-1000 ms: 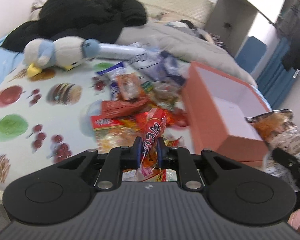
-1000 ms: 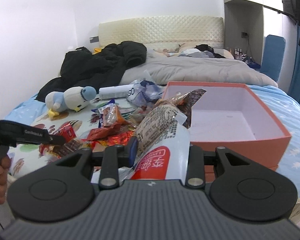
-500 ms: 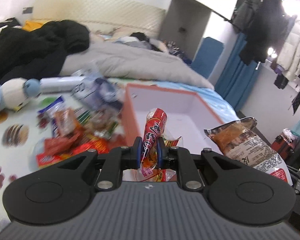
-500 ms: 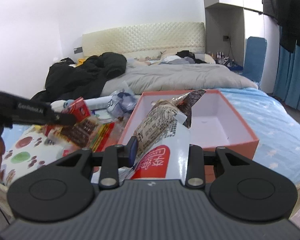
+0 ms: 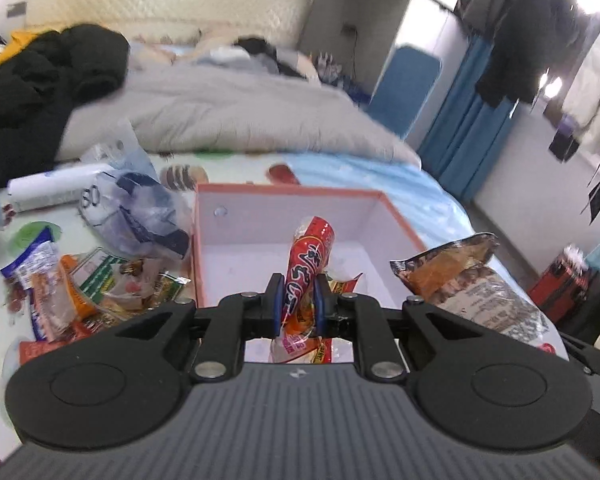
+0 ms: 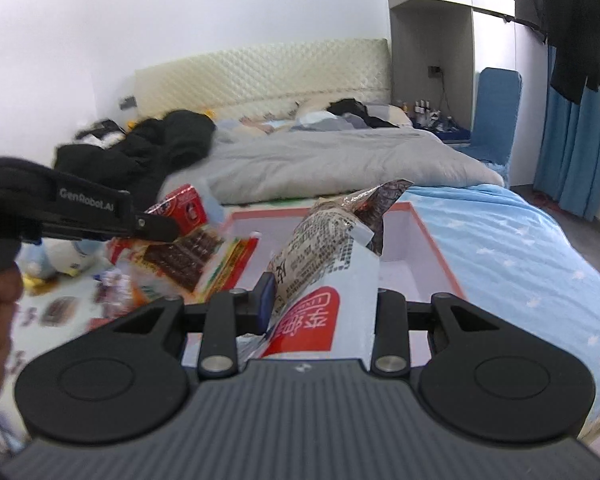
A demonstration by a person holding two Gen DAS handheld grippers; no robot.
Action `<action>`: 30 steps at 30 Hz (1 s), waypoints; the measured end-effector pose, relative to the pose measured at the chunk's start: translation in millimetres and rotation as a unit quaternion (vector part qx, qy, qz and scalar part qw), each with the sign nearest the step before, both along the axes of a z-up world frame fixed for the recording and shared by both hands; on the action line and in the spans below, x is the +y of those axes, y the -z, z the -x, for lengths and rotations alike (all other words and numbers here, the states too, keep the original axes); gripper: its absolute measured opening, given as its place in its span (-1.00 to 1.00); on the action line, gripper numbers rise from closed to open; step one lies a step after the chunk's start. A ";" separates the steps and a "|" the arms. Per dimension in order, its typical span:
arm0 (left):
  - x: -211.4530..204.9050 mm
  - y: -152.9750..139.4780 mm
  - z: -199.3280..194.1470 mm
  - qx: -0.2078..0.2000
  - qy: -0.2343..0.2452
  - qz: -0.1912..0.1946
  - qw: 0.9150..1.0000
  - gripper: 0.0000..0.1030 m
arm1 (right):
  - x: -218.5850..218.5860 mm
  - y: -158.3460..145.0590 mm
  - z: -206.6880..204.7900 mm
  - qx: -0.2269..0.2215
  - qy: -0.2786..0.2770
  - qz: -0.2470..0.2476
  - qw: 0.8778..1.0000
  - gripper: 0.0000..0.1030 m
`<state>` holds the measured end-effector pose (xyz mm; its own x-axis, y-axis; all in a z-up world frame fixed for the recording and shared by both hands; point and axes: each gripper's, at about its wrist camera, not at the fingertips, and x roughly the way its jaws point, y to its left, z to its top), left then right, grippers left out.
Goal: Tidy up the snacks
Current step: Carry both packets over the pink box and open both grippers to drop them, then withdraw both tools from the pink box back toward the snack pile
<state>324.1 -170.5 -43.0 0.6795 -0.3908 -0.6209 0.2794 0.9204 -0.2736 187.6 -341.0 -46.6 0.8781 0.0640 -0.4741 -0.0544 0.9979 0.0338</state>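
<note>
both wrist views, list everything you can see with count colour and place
box: one, orange outside, white inside, on the bed
red snack packet: one, in the left gripper, over the box
white and red bag: one, in the right gripper
loose snack packets: several, mixed colours, left of the box
plastic bag: one, clear and blue, behind the packets
duvet: one, grey
coat: one, black
chair: one, blue
left gripper: one, black, shut
right gripper: one, black, shut
</note>
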 end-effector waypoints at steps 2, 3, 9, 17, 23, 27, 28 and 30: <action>-8.5 6.7 -22.4 0.026 0.000 -0.007 1.000 -0.65 | -5.4 8.4 -19.8 0.024 -0.001 0.006 1.000 -0.26; -12.0 11.5 -31.5 0.032 0.004 -0.016 0.999 -0.65 | -8.8 12.5 -30.0 0.037 0.000 0.006 0.999 -0.26; -37.4 38.1 -63.4 0.081 0.030 -0.078 0.993 -0.64 | -19.9 37.6 -72.3 0.110 -0.003 0.009 0.994 -0.26; -35.6 49.9 -69.4 0.096 0.028 -0.080 0.992 -0.31 | -19.0 59.2 -85.2 0.162 -0.021 0.012 0.987 -0.23; -28.9 43.6 -61.4 0.080 0.022 -0.073 0.994 0.12 | -21.1 56.6 -87.3 0.164 -0.011 0.013 0.986 0.25; -21.3 34.8 -49.2 0.058 0.016 -0.058 0.996 0.12 | -24.6 52.6 -84.7 0.154 0.001 0.009 0.988 0.33; -18.8 32.6 -45.5 0.052 0.014 -0.054 0.997 0.12 | -25.9 51.2 -83.2 0.151 0.002 0.007 0.989 0.33; -14.9 28.1 -37.1 0.041 0.011 -0.049 0.998 0.12 | -26.2 46.9 -80.2 0.142 0.004 0.003 0.990 0.33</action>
<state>361.2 -185.4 -71.1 0.6173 -0.3396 -0.7096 0.2802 0.9378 -0.2051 267.8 -367.2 -93.5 0.7095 0.0552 -0.7025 -0.0364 0.9985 0.0417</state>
